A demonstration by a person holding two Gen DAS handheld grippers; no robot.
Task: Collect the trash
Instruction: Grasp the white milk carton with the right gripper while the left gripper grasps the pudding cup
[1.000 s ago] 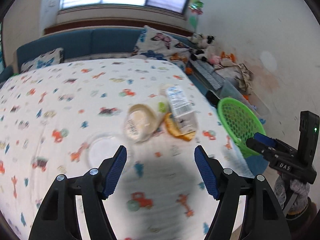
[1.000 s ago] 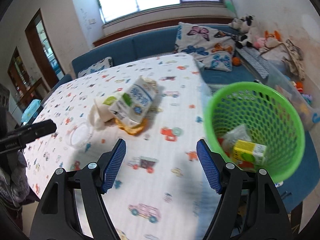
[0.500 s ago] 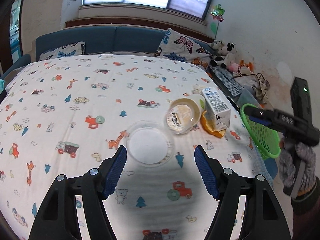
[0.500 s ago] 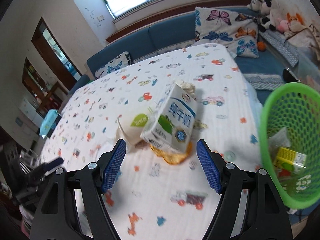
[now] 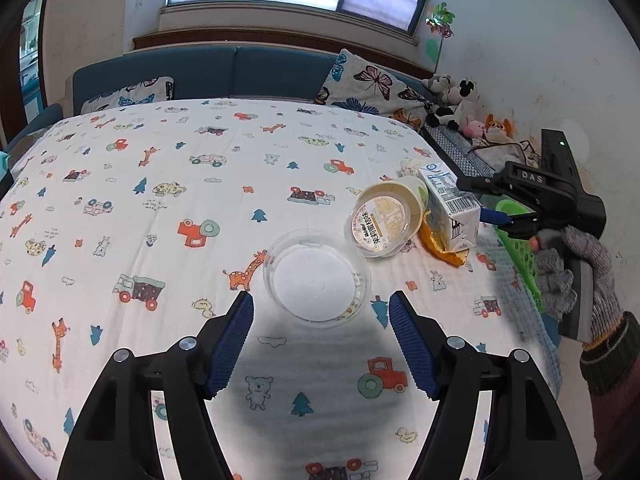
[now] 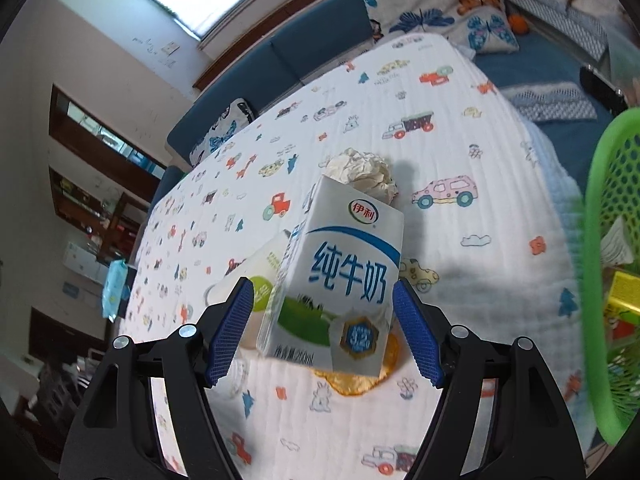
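Note:
A white and blue milk carton [image 6: 340, 280] stands on an orange peel [image 6: 360, 380] near the table's right edge. My right gripper [image 6: 324, 308] is open with its blue pads on either side of the carton, narrow gaps showing. A crumpled paper ball [image 6: 360, 172] lies just behind it. A tipped paper cup [image 5: 384, 220] leans beside the carton [image 5: 448, 208]. A clear plastic lid [image 5: 316, 276] lies flat just ahead of my open left gripper [image 5: 320, 312], between the lines of its fingers. Nothing is held.
A green mesh basket [image 6: 604, 280] stands off the table's right edge with a yellow carton [image 6: 624, 296] and wrappers inside. A gloved hand [image 5: 572, 276] holds the right gripper. The cartoon-print tablecloth [image 5: 160, 200] spreads to the left. A blue sofa [image 5: 240, 68] with cushions runs behind.
My right gripper has swung left from the basket and closed in on the milk carton, which now sits between its fingers. My left gripper has drawn nearer to the clear lid.

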